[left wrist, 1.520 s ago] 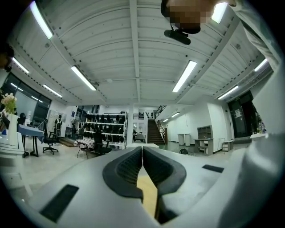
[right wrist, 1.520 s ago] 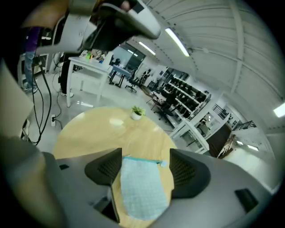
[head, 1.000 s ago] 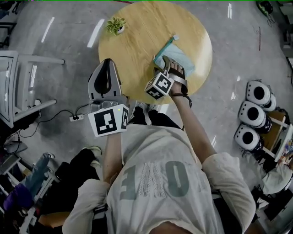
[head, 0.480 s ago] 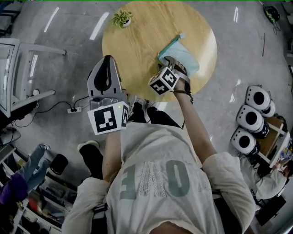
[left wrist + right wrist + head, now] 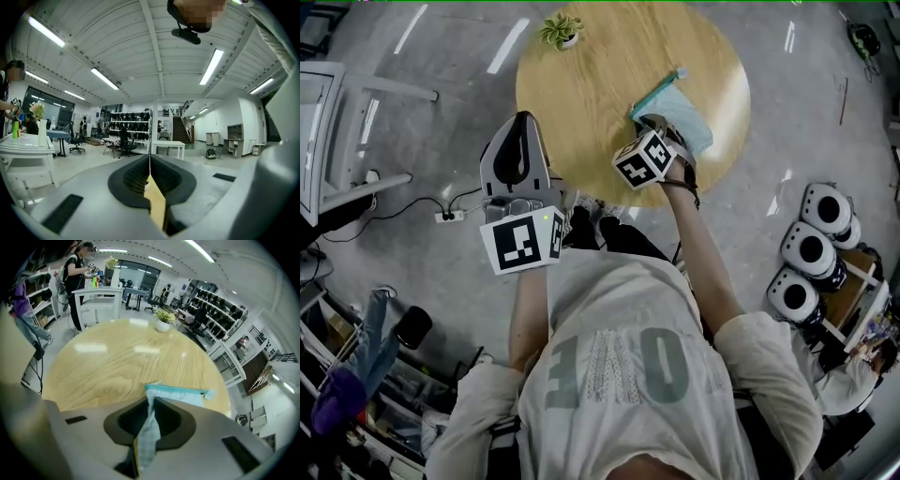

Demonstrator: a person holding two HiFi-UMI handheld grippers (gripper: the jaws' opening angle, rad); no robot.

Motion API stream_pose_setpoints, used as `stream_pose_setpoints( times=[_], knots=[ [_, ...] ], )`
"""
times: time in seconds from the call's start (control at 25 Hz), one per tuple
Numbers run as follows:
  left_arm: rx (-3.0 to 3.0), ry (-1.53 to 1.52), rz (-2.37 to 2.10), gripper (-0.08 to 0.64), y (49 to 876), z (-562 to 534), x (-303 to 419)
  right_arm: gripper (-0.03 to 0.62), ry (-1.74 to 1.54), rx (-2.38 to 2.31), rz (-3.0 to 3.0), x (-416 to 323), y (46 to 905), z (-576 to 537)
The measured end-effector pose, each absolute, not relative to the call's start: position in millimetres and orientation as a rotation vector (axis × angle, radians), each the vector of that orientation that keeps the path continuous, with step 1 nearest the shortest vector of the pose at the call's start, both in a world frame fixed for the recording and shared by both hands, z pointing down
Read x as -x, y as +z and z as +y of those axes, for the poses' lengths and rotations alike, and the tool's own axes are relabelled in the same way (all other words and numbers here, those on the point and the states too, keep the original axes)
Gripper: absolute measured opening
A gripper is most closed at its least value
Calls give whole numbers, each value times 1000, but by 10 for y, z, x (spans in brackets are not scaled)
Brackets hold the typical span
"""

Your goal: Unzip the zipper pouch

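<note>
A person's right gripper (image 5: 662, 128) is closing its jaws on a fold of the teal zipper pouch (image 5: 682, 111), which is lying near the right edge of the round wooden table (image 5: 600, 84). The left gripper (image 5: 519, 127), jaws pressed together on nothing, is hovering by the table's left side.
</note>
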State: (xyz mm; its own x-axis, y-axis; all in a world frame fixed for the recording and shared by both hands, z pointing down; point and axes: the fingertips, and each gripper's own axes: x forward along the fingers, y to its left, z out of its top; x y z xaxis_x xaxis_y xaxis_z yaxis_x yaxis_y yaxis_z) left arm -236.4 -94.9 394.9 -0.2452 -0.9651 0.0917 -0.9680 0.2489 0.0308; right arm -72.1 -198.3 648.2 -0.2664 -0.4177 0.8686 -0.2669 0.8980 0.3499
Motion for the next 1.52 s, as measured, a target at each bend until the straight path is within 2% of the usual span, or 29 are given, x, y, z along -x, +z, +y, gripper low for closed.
stream_pose_setpoints(
  times=[0.12,0.36,0.76,0.96,1.2,1.52],
  knots=[
    [-1871,46,-2415,29,3932,-960,2383,48,-169,-528,-1883,732,6387,-2035],
    [-1919,26,-2415,29,3800,-1038,2332,35,-178,-665,-1943,673,5876,-2352],
    [-2107,-50,-2381,29,3318,-1307,2112,34,-256,-988,-2174,501,4337,-2742],
    [-2259,-114,-2323,29,2914,-1421,1899,34,-195,-1153,-2448,350,3513,-2574],
    [-2392,-188,-2179,29,2592,-1519,1640,34,57,-1163,-2911,162,2791,-2265],
    [-2554,-316,-1984,29,2238,-1554,1031,34,115,-1066,-3147,-160,2480,-1837]
  ],
)
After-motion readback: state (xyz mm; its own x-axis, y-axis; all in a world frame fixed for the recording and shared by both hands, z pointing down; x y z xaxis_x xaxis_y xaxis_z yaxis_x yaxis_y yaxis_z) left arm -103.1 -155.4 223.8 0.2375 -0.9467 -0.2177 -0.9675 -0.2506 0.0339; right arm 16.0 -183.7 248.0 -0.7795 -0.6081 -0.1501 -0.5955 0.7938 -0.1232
